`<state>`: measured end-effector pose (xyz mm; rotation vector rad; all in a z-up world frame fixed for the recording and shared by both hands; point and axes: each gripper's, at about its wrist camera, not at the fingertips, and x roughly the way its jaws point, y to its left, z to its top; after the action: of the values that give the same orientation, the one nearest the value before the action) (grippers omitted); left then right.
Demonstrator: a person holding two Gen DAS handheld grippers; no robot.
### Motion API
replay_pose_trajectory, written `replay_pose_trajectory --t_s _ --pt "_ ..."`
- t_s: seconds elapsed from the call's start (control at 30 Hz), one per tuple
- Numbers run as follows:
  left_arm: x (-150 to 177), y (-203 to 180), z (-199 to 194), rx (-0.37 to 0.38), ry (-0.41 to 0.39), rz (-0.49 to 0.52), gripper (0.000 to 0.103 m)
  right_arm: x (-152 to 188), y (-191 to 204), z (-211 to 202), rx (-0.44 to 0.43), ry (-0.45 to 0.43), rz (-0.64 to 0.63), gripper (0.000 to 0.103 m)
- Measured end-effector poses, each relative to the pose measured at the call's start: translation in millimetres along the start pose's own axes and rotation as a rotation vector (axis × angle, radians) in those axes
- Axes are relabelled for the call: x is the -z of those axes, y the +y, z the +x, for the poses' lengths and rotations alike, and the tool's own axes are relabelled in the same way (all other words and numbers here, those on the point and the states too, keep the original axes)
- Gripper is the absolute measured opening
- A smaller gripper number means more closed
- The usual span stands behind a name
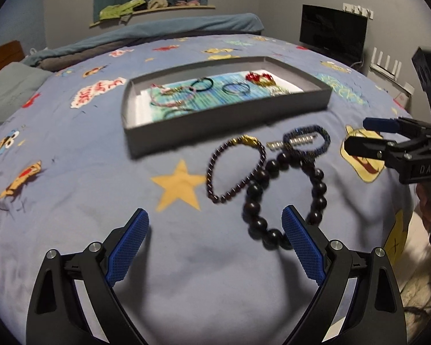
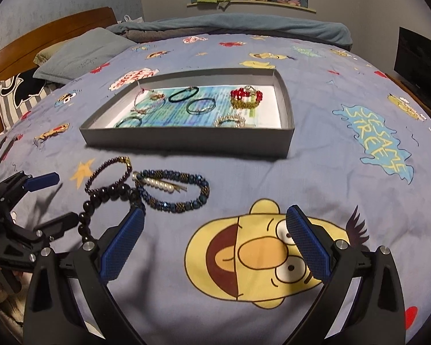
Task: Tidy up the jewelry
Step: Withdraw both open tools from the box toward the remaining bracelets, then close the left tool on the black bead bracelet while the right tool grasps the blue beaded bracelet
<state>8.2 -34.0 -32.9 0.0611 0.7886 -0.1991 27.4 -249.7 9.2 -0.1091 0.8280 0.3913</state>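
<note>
A large black bead bracelet (image 1: 254,192) lies on the blue bedspread, overlapping a dark purple bracelet with a gold clasp (image 1: 209,178) and a blue beaded bracelet (image 1: 326,138) that rings a pearl clip (image 1: 300,140). My left gripper (image 1: 215,218) is open low over the spread, its right finger against the black beads' near side. My right gripper (image 2: 215,218) is open over a yellow face print, its left fingertip beside the black bead bracelet (image 2: 96,198) and the blue bracelet (image 2: 169,208). Behind them is a grey box (image 2: 186,141) holding several bracelets.
In the box, a red and gold bracelet (image 2: 245,95) lies at the right and dark bands lie in the middle. Pillows (image 2: 80,54) and a wooden headboard (image 2: 43,34) are far left. A folded blanket (image 2: 244,26) lies at the far edge, and a dark screen (image 1: 333,31) stands right.
</note>
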Motion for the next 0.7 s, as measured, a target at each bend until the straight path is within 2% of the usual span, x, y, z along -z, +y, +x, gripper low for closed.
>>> replay_pose_trajectory --t_s 0.13,0.2,0.33,0.4,0.57,0.7 --pt "6 2 0 0.021 -0.003 -0.033 0.089 3 -3 0 -0.002 0.004 0.01 0.098" --pt "7 2 1 0.03 0.005 -0.041 0.078 4 -4 1 -0.005 0.005 0.014 0.098" --pt "7 -1 2 0.043 0.003 -0.041 0.064 4 -2 4 -0.015 0.013 0.01 0.098" --pt "7 -6 1 0.075 0.003 -0.027 0.05 4 0 4 -0.02 0.016 0.009 0.098" --pt "7 -17 3 0.138 0.026 0.01 0.027 3 -2 2 -0.02 0.006 0.017 0.098" --pt "7 -19 9 0.148 0.04 0.005 0.025 1 -6 3 -0.026 0.0 0.045 0.098"
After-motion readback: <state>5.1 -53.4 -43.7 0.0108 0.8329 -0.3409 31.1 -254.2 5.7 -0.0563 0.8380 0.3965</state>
